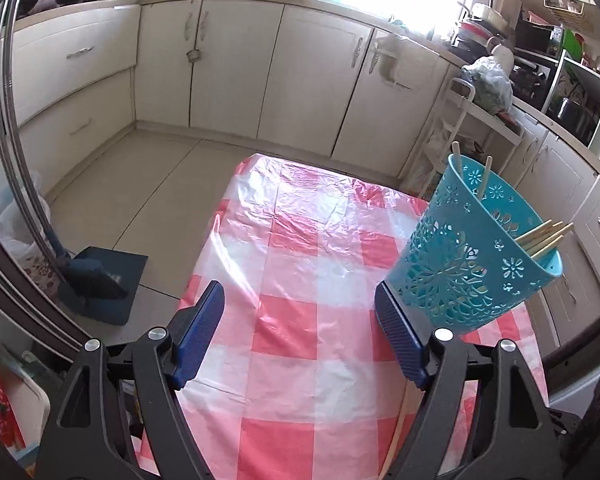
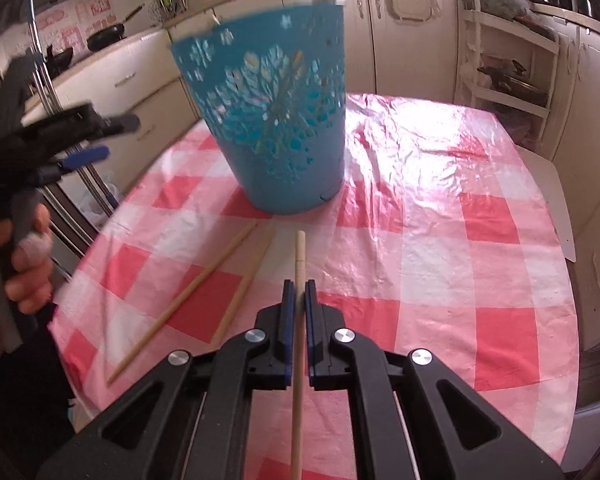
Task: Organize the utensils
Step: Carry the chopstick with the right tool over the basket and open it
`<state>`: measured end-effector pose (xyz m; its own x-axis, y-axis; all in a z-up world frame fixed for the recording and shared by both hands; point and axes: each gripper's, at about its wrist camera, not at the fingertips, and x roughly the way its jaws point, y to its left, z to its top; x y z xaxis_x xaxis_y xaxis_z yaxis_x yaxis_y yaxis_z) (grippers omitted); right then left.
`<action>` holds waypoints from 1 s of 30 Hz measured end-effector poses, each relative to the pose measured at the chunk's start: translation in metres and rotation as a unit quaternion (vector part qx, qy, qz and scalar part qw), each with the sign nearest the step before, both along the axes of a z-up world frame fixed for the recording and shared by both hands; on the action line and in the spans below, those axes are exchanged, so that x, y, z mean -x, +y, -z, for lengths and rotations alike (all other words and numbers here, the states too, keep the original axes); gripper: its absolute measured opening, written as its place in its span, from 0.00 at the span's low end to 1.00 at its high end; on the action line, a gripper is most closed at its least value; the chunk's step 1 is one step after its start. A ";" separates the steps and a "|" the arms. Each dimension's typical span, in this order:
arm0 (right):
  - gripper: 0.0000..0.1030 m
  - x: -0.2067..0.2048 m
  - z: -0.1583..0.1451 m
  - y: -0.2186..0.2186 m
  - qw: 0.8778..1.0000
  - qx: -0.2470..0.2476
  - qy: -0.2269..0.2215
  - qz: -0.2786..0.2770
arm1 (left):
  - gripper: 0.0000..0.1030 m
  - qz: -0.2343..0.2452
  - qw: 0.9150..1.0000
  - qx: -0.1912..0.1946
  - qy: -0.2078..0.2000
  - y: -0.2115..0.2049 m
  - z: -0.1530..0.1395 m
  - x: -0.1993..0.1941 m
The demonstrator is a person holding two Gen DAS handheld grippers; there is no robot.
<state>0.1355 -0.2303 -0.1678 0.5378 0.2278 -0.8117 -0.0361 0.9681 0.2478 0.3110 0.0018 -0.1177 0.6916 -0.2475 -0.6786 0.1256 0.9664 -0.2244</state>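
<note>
Your right gripper had its jaws clamped on a single wooden chopstick, the blue pads pressed against its sides, and the stick ran straight back between them toward the camera, its blunt end poking forward above the checked cloth. Two more chopsticks lay loose on the bench just left of that gripper, side by side and slanted, their far ends near the foot of the blue basket. That basket, perforated with flower cut-outs, stood upright on the red-and-white plastic cloth ahead of you, and at least one wooden stick showed above its rim, blurred in the right wrist view. Your left gripper had its jaws well apart with nothing between them; only bare cloth showed in the gap. From the left wrist view the basket sat just beyond the right-hand pad, close to it, though you could not tell whether they touched, and several chopsticks leaned out over its rim. In the right wrist view your left hand gripped the handle of that gripper at the left edge, off the side of the bench and apart from the basket.
</note>
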 end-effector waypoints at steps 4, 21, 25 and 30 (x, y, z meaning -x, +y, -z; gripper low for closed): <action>0.06 0.005 -0.039 -0.011 0.997 -0.061 -0.049 -0.004 | 0.72 0.004 1.000 0.006 0.006 -0.002 0.003 -0.001; 0.06 -0.103 -0.203 -0.015 0.957 -0.089 -0.268 0.069 | 0.72 0.026 0.999 0.000 0.045 -0.020 0.017 -0.008; 0.06 -0.129 -0.192 -0.007 0.938 0.001 -0.305 0.166 | 0.72 0.026 0.998 -0.009 0.050 -0.022 0.023 -0.011; 0.06 -0.150 -0.148 0.001 0.938 0.047 -0.277 0.205 | 0.72 0.020 0.998 -0.011 0.052 -0.019 0.026 -0.015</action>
